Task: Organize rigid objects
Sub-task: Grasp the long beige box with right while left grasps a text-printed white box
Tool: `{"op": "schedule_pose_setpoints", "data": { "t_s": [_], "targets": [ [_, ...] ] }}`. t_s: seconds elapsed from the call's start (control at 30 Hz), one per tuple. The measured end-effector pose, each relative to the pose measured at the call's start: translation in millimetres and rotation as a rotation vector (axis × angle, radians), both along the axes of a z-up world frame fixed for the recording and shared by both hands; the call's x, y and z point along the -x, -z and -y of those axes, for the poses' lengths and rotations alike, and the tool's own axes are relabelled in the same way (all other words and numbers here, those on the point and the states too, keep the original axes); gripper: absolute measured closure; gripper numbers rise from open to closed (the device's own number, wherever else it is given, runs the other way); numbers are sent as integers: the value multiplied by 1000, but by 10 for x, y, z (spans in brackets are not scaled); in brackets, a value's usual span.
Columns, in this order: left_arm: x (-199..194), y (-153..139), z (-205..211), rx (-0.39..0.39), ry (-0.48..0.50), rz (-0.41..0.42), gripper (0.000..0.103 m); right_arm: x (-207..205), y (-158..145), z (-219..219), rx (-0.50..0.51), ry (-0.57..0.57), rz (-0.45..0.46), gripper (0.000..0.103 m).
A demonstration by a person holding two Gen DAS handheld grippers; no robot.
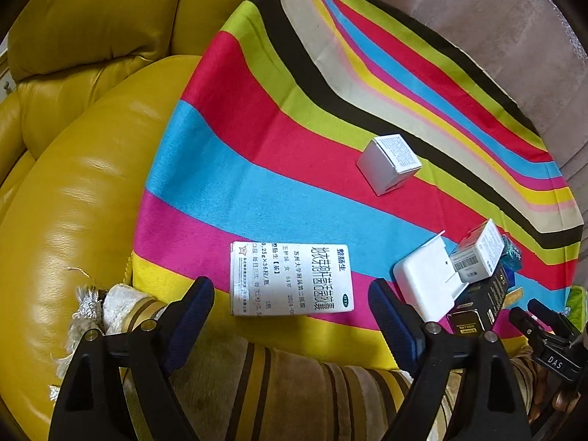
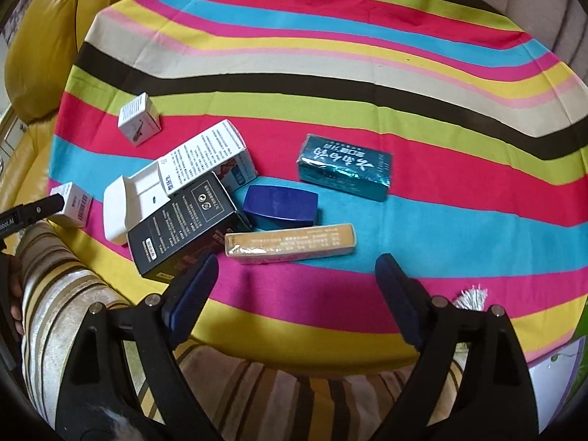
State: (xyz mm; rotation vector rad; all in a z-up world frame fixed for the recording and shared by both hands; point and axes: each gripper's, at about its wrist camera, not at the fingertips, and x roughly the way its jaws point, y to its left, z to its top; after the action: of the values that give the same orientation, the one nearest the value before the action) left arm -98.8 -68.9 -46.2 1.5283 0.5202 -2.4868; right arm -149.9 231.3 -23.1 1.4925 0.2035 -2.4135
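Boxes scattered on a striped cloth (image 2: 330, 84); sorting looks barely started, nothing gripped.

Left gripper (image 1: 290, 308): fingers spread wide, empty. White medicine box (image 1: 292, 278) lies flat between the tips, at 12 o'clock and close, not touching either pad as far as I can tell. Small grey cube box (image 1: 388, 163) sits alone farther off, about 1 o'clock.

Right gripper (image 2: 294, 286): fingers spread, empty. Tan flat box (image 2: 290, 243) lies crosswise just beyond the tips at 12. Blue case (image 2: 281, 206) is behind it; teal pack (image 2: 345, 167) at 1 o'clock, apart from the rest. At 10–11 o'clock a loose heap: black box (image 2: 187, 228), white tray (image 2: 125, 205), and a printed carton (image 2: 209, 154) leaning over them.

Step in hand, my reading: approach for a pick. Next move calls for the left to drop over the medicine box and close across its narrow width; the right likely needs a wrist turn to span the tan box's short side.
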Motion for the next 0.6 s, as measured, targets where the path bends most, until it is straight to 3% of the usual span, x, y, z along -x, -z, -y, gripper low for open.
{"op": "schedule_pose_setpoints", "data": {
  "t_s": [0.43, 0.53, 0.6],
  "targets": [
    [30, 144, -7, 7, -6, 31, 17, 170, 219, 77, -37, 10, 57, 14],
    [35, 154, 1, 11, -2, 30, 22, 186, 236, 70, -40, 21, 58, 14],
    [34, 156, 13, 13, -2, 30, 24, 188, 246, 81, -45, 21, 55, 20]
  ]
}}
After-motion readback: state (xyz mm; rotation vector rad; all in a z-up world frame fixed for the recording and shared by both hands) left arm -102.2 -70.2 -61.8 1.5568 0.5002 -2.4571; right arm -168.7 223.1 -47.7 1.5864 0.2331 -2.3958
